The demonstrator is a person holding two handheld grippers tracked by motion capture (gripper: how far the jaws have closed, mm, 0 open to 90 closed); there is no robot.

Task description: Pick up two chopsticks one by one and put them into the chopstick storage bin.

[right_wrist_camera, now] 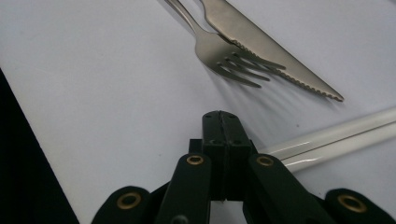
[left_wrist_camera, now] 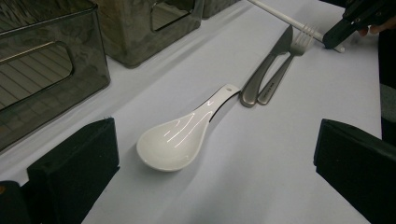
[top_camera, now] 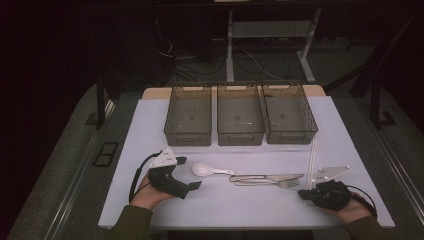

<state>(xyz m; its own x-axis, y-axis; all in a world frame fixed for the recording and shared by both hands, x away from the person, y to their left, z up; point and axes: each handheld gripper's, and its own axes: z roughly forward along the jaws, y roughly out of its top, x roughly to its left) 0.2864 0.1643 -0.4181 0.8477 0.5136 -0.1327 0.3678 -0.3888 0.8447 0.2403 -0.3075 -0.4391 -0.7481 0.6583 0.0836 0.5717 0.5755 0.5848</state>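
Spoon (left_wrist_camera: pixel 180 139) lies between the left gripper's (left_wrist_camera: pixel 210 177) wide jaws — untouched.

From above the worktop's (top_camera: pixel 150 130) near edge we look forward and down. Our left gripper view skims low past the spoon (left_wrist_camera: pixel 180 140); the right sits close behind the fork (right_wrist_camera: pixel 224 56). All share fork and knife (right_wrist_camera: pixel 261 46).

Spoon (top_camera: pixel 204 169) left of knife (top_camera: pixel 272 177), fork (top_camera: pixel 280 183)

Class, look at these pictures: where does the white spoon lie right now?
In the high view the white spoon lies on the table's near half, just right of the left gripper, its handle pointing toward the knife and fork.
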